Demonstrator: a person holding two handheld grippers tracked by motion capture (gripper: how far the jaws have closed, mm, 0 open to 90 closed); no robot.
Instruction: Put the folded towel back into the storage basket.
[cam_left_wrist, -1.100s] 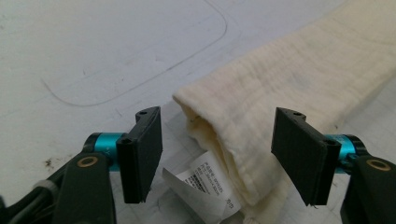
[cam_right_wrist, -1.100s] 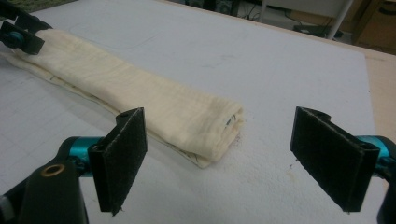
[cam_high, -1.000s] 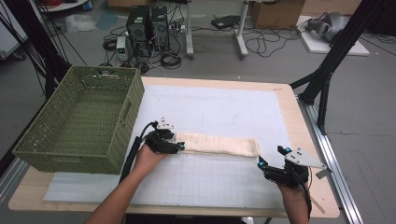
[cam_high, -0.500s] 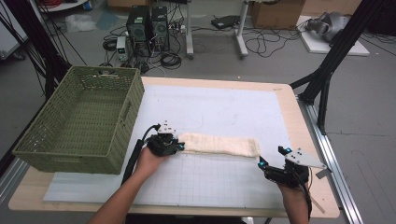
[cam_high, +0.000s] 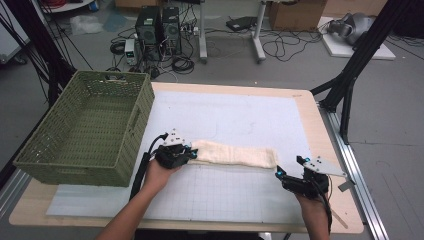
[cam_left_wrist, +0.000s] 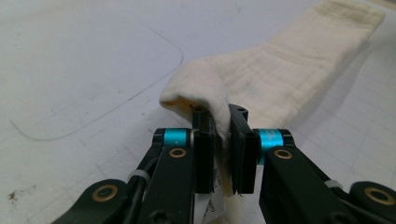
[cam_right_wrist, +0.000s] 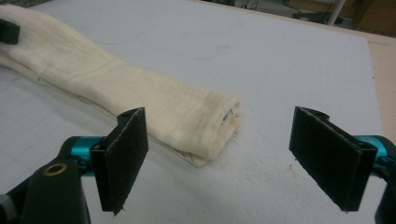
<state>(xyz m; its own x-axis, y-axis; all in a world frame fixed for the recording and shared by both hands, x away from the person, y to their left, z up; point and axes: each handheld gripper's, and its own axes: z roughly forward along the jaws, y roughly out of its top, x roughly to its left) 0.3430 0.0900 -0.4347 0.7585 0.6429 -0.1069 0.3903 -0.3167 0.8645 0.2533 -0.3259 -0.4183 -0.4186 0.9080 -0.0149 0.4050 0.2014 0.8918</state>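
A cream folded towel (cam_high: 235, 154) lies in a long strip across the white mat (cam_high: 235, 120). My left gripper (cam_high: 186, 152) is shut on the towel's left end; in the left gripper view the cloth (cam_left_wrist: 275, 70) bunches up between the two black jaws (cam_left_wrist: 223, 140) and is lifted slightly there. My right gripper (cam_high: 281, 175) stands open just off the towel's right end, near the table's front right. In the right gripper view the folded right end (cam_right_wrist: 205, 121) lies between and beyond the wide-apart fingers (cam_right_wrist: 122, 154), which touch nothing.
A green woven basket (cam_high: 85, 130) stands at the table's left, close to my left hand. The wooden table edge (cam_high: 330, 140) runs along the right of the mat. Cables, computer cases and black stand legs crowd the floor behind the table.
The left gripper has shifted slightly right at the towel's left end and stays shut on it. The right gripper has barely moved.
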